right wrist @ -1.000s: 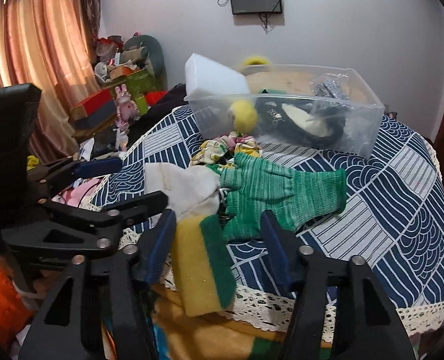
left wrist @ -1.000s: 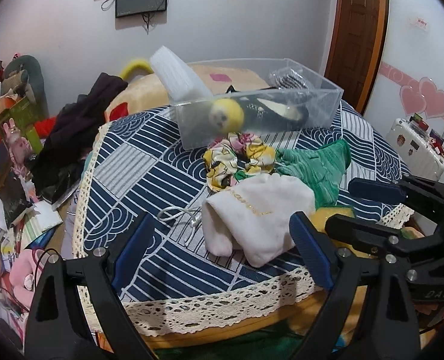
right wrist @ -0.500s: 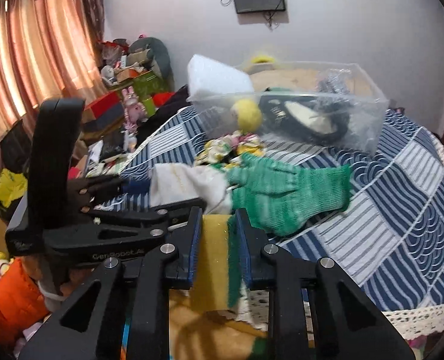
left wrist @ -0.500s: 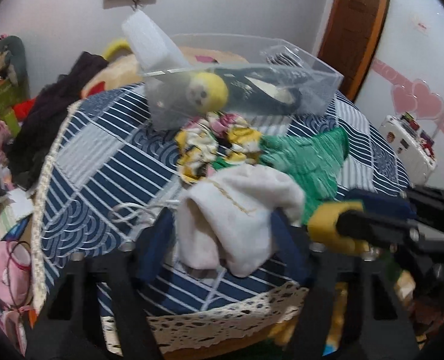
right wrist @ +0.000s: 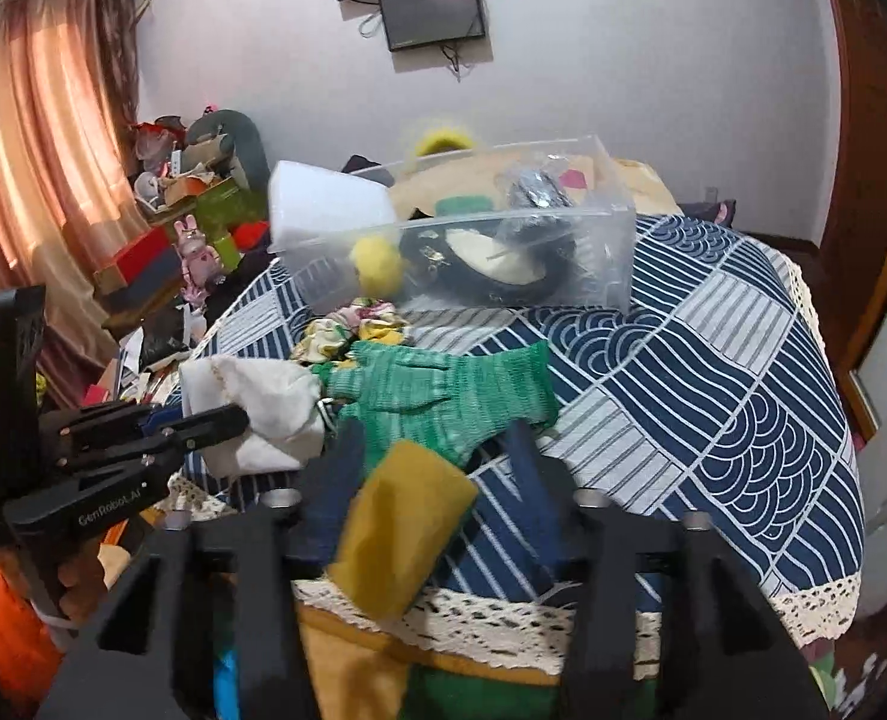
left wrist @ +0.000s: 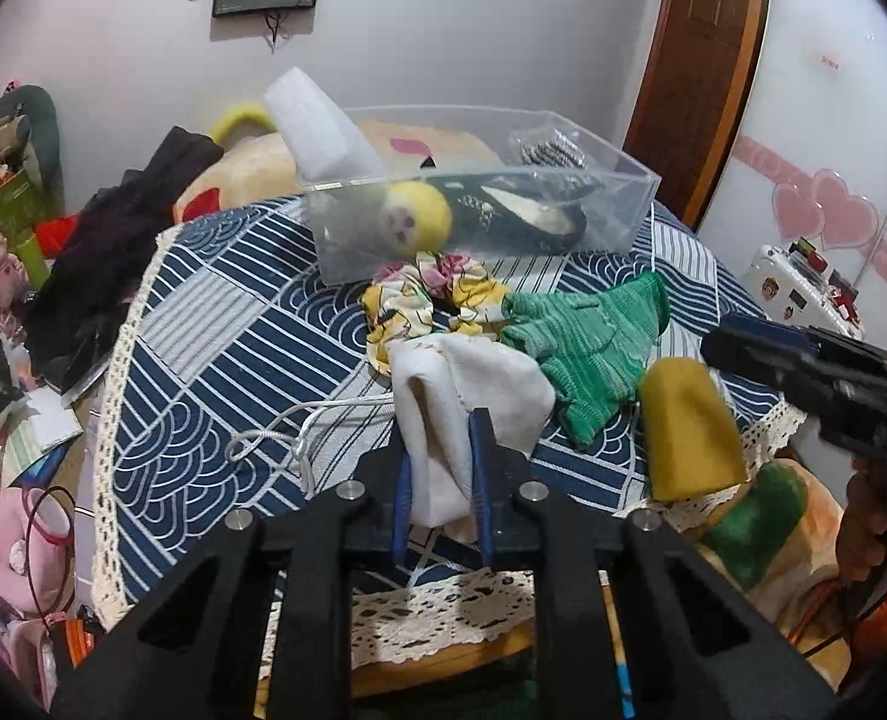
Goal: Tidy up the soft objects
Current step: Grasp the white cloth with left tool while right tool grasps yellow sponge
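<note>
Two grippers work over one round table covered in a blue-and-white patterned cloth (left wrist: 215, 324) with a lace edge. Loose on the cloth lie four soft things: one white cloth (left wrist: 467, 396), one green knitted glove (left wrist: 587, 348), one floral scrunchie (left wrist: 425, 300) and one yellow sponge (right wrist: 401, 534). The left gripper (left wrist: 440, 480), at the lower centre of the left wrist view, has its blue-padded tongs pressed onto the near fold of the white cloth, which bunches up between them. The right gripper (right wrist: 437, 468) has its tongs spread apart, and the sponge sits blurred and tilted between them at the table's near edge in the lower centre of the right wrist view; whether either tong touches it I cannot tell. One clear plastic bin (left wrist: 629, 204) stands at the far side of the table, upper centre, holding one white foam block (left wrist: 317, 126) leaning out over its left rim, one yellow plush ball (left wrist: 416, 219) against the front wall, a dark and cream item (left wrist: 527, 216) and a crinkled clear bag (left wrist: 548, 150). A white cord (left wrist: 299, 438) lies left of the white cloth.
</note>
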Tool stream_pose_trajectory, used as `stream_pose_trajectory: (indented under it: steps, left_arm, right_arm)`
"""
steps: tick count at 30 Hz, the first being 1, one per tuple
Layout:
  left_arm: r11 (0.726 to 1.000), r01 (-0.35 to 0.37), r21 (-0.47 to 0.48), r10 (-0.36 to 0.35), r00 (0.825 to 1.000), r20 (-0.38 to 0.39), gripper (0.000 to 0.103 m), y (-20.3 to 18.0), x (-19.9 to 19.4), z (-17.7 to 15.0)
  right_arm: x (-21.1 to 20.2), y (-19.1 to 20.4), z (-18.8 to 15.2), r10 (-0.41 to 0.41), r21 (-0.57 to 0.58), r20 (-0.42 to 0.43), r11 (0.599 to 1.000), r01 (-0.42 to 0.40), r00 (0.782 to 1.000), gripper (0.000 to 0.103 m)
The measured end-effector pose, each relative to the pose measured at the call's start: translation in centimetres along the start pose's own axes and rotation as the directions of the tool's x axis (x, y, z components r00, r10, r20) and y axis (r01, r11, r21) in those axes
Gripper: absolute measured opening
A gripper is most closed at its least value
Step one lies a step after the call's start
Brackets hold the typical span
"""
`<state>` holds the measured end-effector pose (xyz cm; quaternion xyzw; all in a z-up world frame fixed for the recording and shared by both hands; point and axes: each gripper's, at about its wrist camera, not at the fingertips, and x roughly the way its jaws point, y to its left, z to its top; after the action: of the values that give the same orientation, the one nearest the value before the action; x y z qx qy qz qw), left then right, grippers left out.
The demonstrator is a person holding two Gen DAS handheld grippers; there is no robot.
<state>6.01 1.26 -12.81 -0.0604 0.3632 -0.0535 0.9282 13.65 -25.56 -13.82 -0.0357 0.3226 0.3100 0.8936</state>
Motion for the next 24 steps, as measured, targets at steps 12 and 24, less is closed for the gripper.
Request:
stream_pose_trajectory:
  steps: [12, 24]
  left_arm:
    - [1.000, -0.021, 0.019, 0.019, 0.993, 0.118, 0.015, -0.5, -4.1, 1.2]
    - [0.999, -0.050, 0.011, 0.045, 0.969, 0.242, 0.015, 0.1, -6.6, 4.8]
  right_arm:
    - [2.9, 0.7, -1.9, 0.022, -0.028, -0.130, 0.999, -0.026, 0.991, 0.053]
    - [-0.5, 0.4, 1.9, -0.010, -0.036, 0.050, 0.999, 0.011, 0.999, 0.044]
